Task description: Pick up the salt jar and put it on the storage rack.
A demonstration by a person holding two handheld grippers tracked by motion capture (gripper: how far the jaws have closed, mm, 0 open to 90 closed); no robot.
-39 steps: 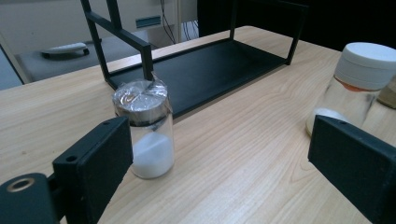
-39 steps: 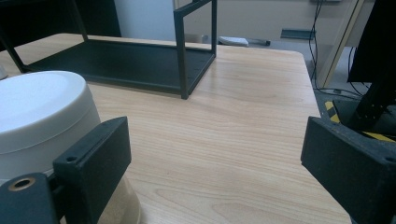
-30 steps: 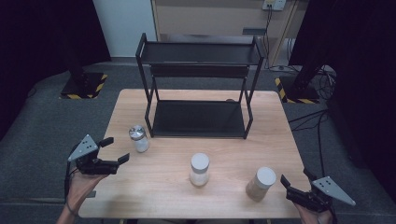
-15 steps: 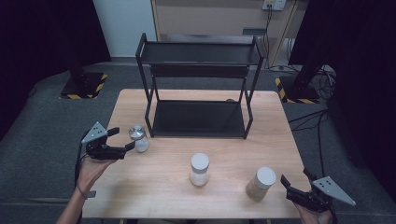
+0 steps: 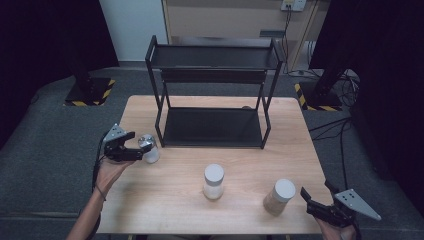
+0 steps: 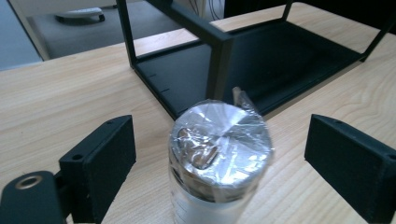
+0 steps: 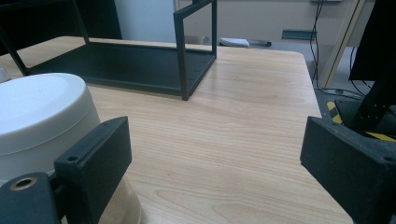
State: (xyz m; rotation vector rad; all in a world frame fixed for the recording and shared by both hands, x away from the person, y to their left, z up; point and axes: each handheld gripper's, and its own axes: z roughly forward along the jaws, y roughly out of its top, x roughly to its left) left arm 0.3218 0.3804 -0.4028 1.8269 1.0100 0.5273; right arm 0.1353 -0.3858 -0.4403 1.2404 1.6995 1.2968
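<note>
Two jaws of my left gripper (image 5: 134, 151) stand wide around the foil-topped jar (image 6: 219, 154) at the table's (image 5: 180, 210) left, closing in, not touching yet, ready to grab.

On the wooden table (image 5: 300, 140) stand three jars: one foil-topped jar (image 5: 148, 148) at the left, one white-lidded jar (image 5: 213, 181) in the middle, and one tan jar with a white lid (image 5: 278, 196) at the right. There is one black metal rack (image 5: 212, 90), and it has two shelves, one upper and one lower. Two hand-held grippers are at the table, one left gripper (image 5: 135, 153) and one right gripper (image 5: 307, 196).
</note>
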